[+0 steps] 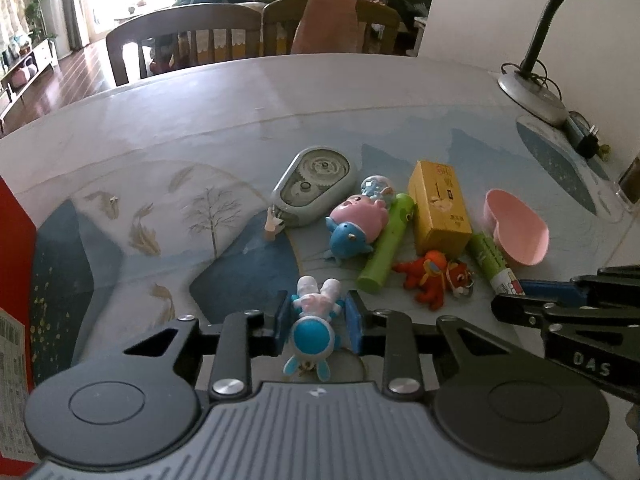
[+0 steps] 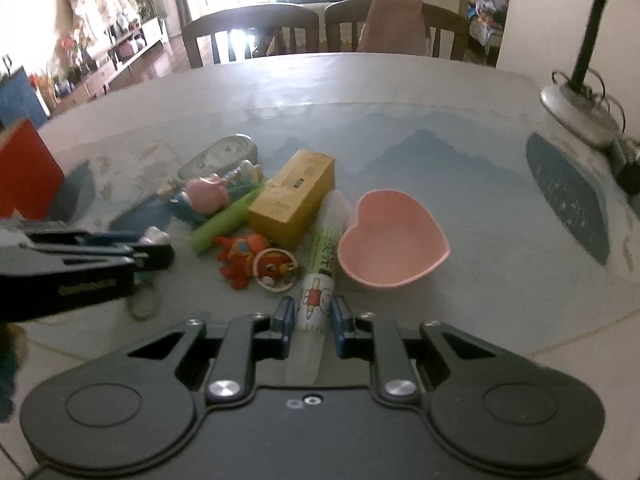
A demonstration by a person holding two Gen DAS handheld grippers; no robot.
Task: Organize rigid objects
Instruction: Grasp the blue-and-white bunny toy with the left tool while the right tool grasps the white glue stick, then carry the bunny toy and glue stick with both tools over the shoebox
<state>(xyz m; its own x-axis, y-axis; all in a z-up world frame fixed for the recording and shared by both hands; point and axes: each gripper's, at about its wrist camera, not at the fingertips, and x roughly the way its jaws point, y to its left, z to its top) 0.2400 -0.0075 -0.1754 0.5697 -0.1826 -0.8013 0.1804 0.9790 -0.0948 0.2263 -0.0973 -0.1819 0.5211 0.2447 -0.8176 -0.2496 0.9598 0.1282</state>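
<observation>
My left gripper (image 1: 316, 316) is shut on a small blue and white toy figure (image 1: 314, 336), its blue pads against the toy's sides, low over the table. In the right wrist view my right gripper (image 2: 312, 316) is shut on the near end of a green and white glue stick (image 2: 320, 276), which lies on the table beside a pink heart-shaped bowl (image 2: 392, 236). The right gripper (image 1: 516, 300) also shows at the right edge of the left wrist view. A pile lies just beyond: a yellow box (image 1: 440, 208), a green tube (image 1: 386, 248), a red plush keychain toy (image 1: 430, 280) and a pink and blue whale toy (image 1: 354, 228).
A grey-green tape dispenser (image 1: 312, 192) lies at the back of the pile. A red box (image 1: 12, 280) stands at the left edge of the table. A desk lamp base (image 1: 532, 96) with cords sits at the far right. Two wooden chairs (image 1: 184, 36) stand behind the table.
</observation>
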